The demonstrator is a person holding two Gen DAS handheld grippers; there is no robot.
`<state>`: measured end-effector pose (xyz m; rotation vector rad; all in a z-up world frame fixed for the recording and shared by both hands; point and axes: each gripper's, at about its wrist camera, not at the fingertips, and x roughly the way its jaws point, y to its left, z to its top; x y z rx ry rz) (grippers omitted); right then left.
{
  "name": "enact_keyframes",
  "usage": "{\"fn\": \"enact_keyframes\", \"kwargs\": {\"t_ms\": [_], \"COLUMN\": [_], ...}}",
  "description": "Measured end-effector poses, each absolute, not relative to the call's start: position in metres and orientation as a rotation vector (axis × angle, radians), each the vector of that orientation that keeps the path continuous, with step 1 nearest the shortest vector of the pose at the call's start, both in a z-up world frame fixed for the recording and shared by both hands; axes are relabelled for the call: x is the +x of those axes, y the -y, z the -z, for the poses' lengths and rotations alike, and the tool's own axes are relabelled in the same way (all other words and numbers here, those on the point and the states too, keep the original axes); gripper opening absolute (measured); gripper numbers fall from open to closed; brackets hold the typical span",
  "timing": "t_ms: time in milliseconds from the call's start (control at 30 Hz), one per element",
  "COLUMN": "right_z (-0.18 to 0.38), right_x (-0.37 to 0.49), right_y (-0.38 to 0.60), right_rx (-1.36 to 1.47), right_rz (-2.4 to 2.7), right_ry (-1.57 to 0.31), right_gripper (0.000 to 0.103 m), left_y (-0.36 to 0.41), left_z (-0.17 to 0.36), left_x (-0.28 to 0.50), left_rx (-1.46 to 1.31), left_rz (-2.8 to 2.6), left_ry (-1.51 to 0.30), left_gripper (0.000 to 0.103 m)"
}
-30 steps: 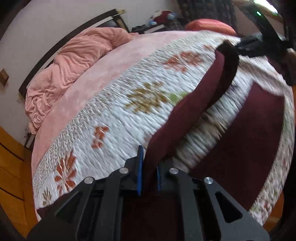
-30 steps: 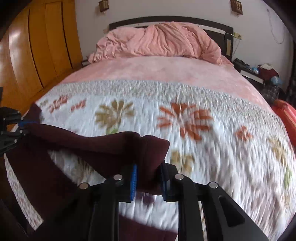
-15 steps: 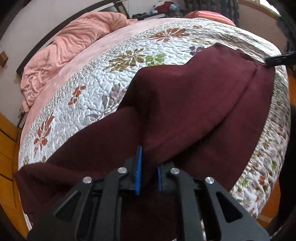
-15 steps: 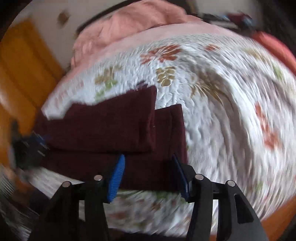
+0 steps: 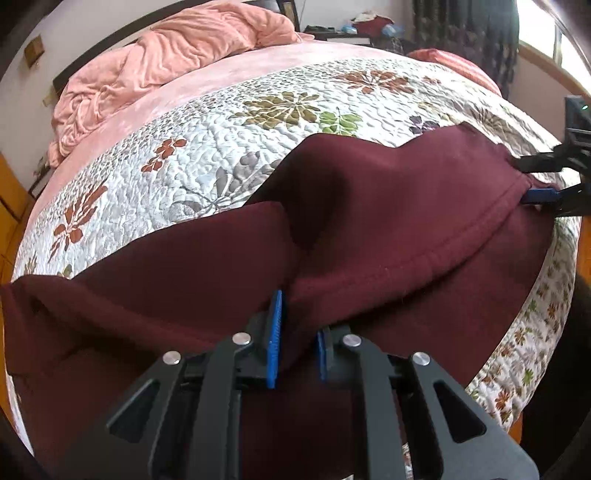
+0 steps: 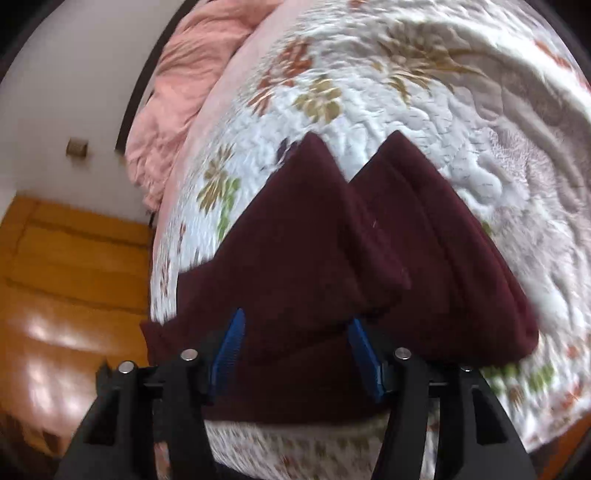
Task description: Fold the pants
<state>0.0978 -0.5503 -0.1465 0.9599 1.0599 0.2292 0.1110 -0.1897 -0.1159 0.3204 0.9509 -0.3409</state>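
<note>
Dark maroon pants (image 5: 388, 206) lie on the flowered quilt, one leg laid over the other. My left gripper (image 5: 297, 332) is shut on a fold of the maroon cloth near the front edge of the bed. My right gripper (image 6: 295, 350) is open, its blue pads either side of the pants' (image 6: 332, 258) near edge without pinching it. It also shows in the left wrist view (image 5: 546, 181) at the pants' far right end, jaws apart.
The white flowered quilt (image 5: 229, 147) covers the bed. A crumpled pink blanket (image 5: 159, 59) lies by the dark headboard. A nightstand with clutter (image 5: 354, 29) stands at the back. The orange wooden floor (image 6: 62, 295) is left of the bed.
The lifted leg has been laid down over the other leg. My right gripper has opened and let go of the cloth. My left gripper still holds its fold.
</note>
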Motion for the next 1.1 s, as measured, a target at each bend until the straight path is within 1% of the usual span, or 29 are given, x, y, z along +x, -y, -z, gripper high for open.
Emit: {"fn": "enact_keyframes", "kwargs": {"t_ms": [67,100,200,267,400,500,600,667,700,733,800,833,867,900,933,967,1033,1100], "right_z": [0.145,0.144,0.125,0.098,0.076,0.09,0.128,0.131,0.127,0.121,0.107,0.095,0.088,0.077,0.067,0.056,0.038,0.036], "right_x": [0.106,0.108,0.1,0.088,0.069,0.061,0.059,0.055,0.054,0.053,0.048,0.045,0.043,0.038,0.033,0.03,0.027,0.034], "right_y": [0.548,0.547,0.547,0.548,0.564,0.576,0.581,0.579,0.577,0.574,0.571,0.569,0.567,0.567,0.565,0.562,0.548,0.529], "right_rx": [0.921,0.895,0.858,0.811,0.763,0.737,0.747,0.745,0.719,0.679,0.621,0.566,0.519,0.454,0.398,0.347,0.344,0.377], "right_rz": [-0.185,-0.168,-0.2,-0.203,-0.191,-0.142,-0.05,-0.048,-0.049,-0.045,-0.027,0.014,0.064,0.144,0.21,0.274,0.227,0.087], "right_ry": [-1.068,-1.08,-1.027,-0.964,-0.933,-0.978,-1.116,-1.097,-1.094,-1.1,-1.104,-1.107,-1.112,-1.1,-1.076,-1.054,-0.976,-0.965], "right_gripper": [0.029,0.012,0.009,0.009,0.009,0.009,0.009,0.01,0.013,0.021,0.03,0.031,0.033,0.036,0.037,0.037,0.037,0.037], "left_y": [0.188,0.186,0.183,0.185,0.195,0.215,0.234,0.234,0.233,0.232,0.229,0.226,0.223,0.217,0.214,0.209,0.198,0.183], "left_z": [0.117,0.117,0.109,0.097,0.073,0.081,0.118,0.13,0.131,0.13,0.122,0.117,0.112,0.104,0.1,0.094,0.085,0.079], "left_x": [0.114,0.115,0.111,0.102,0.076,0.056,0.047,0.044,0.042,0.042,0.046,0.046,0.046,0.045,0.043,0.041,0.034,0.03], "left_rx": [0.292,0.276,0.249,0.25,0.23,0.284,0.333,0.34,0.345,0.346,0.323,0.307,0.286,0.252,0.231,0.207,0.166,0.116], "left_rz": [0.341,0.344,0.354,0.365,0.407,0.414,0.407,0.396,0.401,0.406,0.418,0.428,0.439,0.45,0.455,0.457,0.457,0.445], "left_ry": [-0.966,-0.969,-0.951,-0.911,-0.865,-0.862,-0.937,-0.911,-0.895,-0.895,-0.916,-0.922,-0.925,-0.927,-0.927,-0.922,-0.919,-0.921], "left_gripper": [0.014,0.014,0.014,0.014,0.014,0.014,0.014,0.015,0.016,0.016,0.019,0.023,0.031,0.037,0.054,0.063,0.063,0.063]}}
